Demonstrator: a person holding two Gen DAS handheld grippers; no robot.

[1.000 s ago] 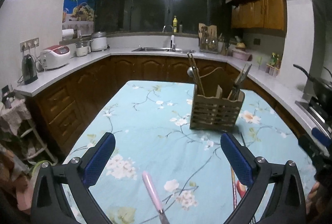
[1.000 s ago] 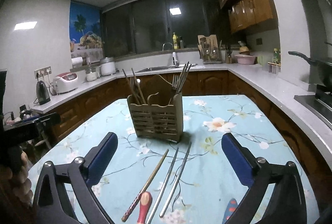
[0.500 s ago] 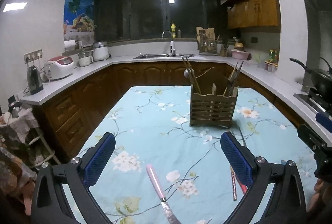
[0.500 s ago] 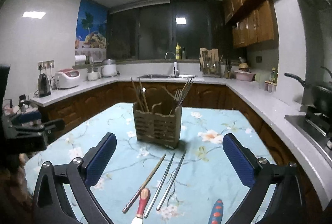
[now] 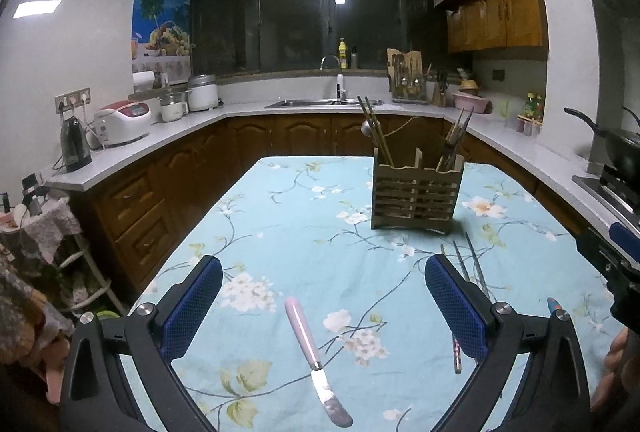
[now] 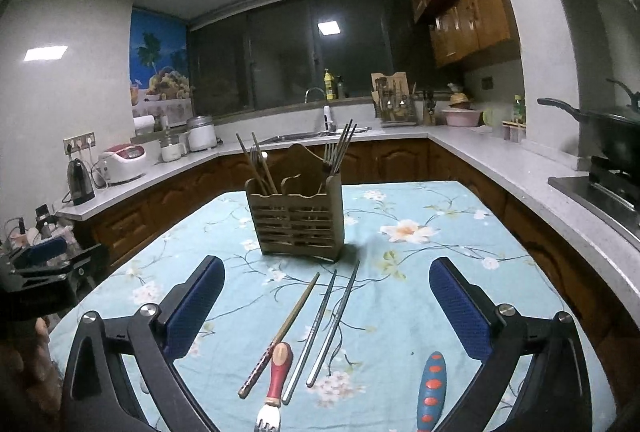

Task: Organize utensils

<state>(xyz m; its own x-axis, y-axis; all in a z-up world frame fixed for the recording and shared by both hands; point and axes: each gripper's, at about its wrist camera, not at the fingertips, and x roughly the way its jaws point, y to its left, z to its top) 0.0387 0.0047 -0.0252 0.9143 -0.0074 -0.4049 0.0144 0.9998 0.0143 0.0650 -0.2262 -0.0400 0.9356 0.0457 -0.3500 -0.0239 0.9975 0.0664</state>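
A slatted wooden utensil holder stands mid-table with chopsticks and forks in it. In the left wrist view a pink-handled knife lies between the wide-apart fingers of my left gripper, which is open and empty. In the right wrist view my right gripper is open above a wooden chopstick, two metal chopsticks, a red-handled fork and a blue utensil handle with red dots. None of these are held.
The table carries a light blue floral cloth. Wooden cabinets and grey counters ring the room, with a kettle and rice cooker at left, a sink at back and a pan on a stove at right.
Both grippers have drawn back and risen from the table, so more of the knife, fork and blue handle shows. Both stay open. The utensils have not moved.
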